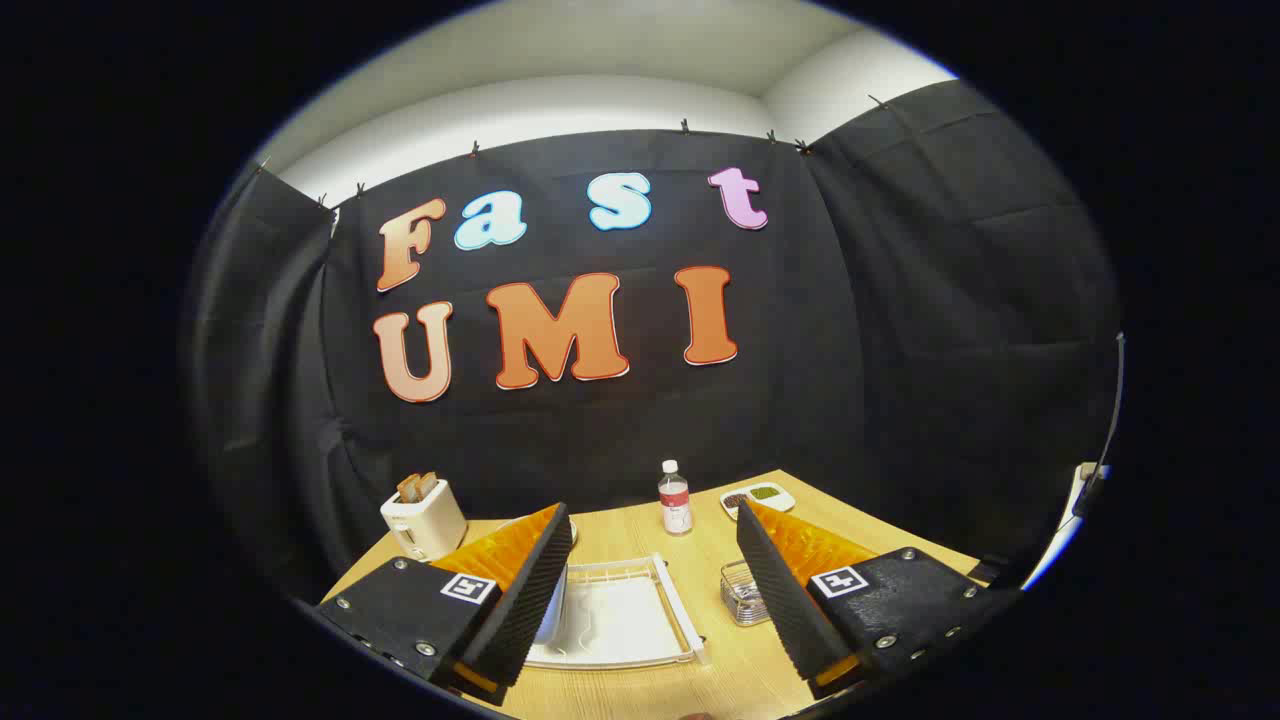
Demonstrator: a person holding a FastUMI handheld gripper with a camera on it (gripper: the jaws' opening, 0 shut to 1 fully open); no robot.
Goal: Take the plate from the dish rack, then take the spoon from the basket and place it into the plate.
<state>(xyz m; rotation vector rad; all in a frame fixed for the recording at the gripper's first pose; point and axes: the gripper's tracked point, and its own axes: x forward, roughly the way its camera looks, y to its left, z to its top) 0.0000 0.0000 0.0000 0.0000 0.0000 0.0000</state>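
Plate [556,606] half-hidden behind open gripper [655,600]

I am in a recording booth dressed up as a kitchen. Black cloth [900,330] is clipped up as walls on every side, with plain white wall [560,110] above it. In front of me stands a wooden table [720,670] laid with kitchen things: a toaster [424,518] with bread in it, a water bottle [675,498], a white dish rack [640,612], a small wire basket [742,592] and a little dish [758,497] of food. My gripper [655,580] hangs above the table, fingers spread wide, holding nothing.
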